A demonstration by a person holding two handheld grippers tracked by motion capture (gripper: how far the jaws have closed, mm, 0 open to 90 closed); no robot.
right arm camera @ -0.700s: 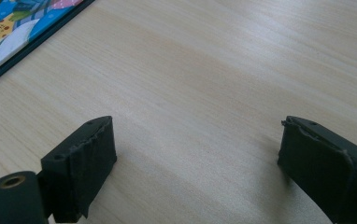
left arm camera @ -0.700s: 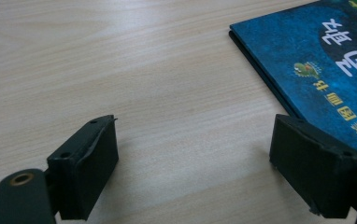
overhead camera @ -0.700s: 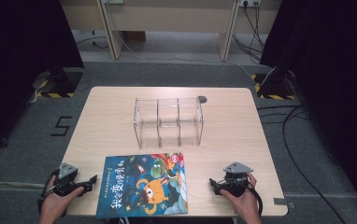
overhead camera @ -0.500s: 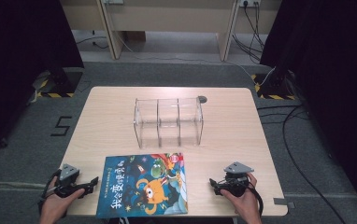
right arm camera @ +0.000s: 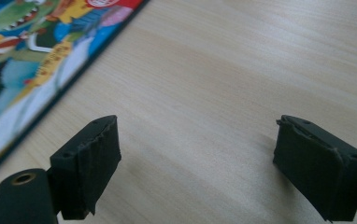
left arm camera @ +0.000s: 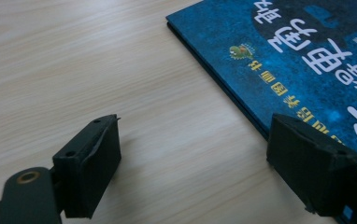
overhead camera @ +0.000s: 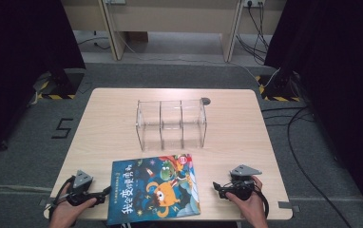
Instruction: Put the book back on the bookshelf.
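- High view puts the picture book flat in the lower middle of the frame, cover up, its near edge at the front edge of the tabletop. It lies a little askew, with its top right corner toward the clear organiser.
- Just above the book in that frame stands the clear organiser, an empty see-through rack with three upright slots. It stands apart from the book.
- Judging by this layout, the work in hand is most likely getting the book up and into one of those slots, and it is at the approach step: the book is not yet gripped or lifted.
- At lower left of the high view the left gripper sits just beside the book's left edge. In the left gripper view its fingers are spread wide; the right-hand one overlaps the book's edge, but whether it touches it I cannot tell. They hold nothing.
- At lower right the right gripper rests near the book's right edge, with bare wood between. In the right gripper view its fingers are also wide apart and empty.
- Next, I judge, one set of fingers must work an edge off the tabletop, since the book lies flush, then clamp it.
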